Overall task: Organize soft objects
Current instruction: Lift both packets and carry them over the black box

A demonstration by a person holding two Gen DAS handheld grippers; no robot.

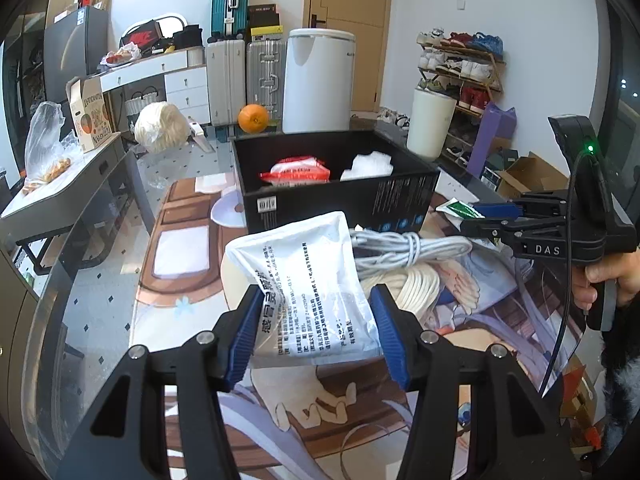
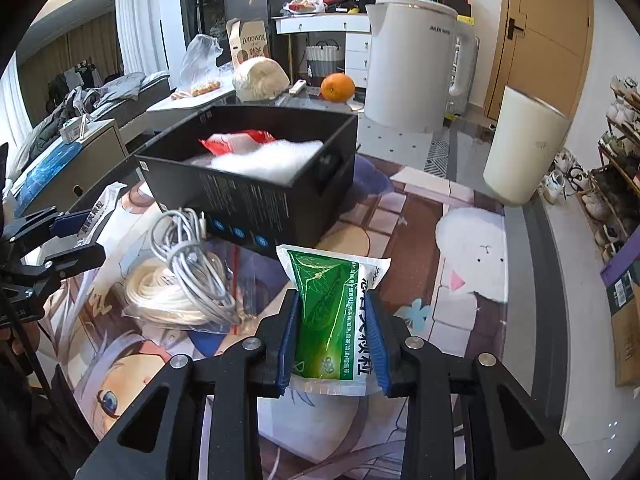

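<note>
Left tongs [image 1: 316, 328] clamp the white sachet [image 1: 308, 280]; right tongs [image 2: 334, 340] pinch the green sachet [image 2: 332, 312] between their pads.

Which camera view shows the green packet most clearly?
The right wrist view: the green packet fills the middle, clamped in the right gripper. The left wrist view shows only its tip poking from that gripper, at the right edge.

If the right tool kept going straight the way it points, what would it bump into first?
Probably the black box. The right tool is shut on the green packet and aims over the printed mat at the box's near corner. Depth is hard to judge, so it might touch the mat first.
</note>
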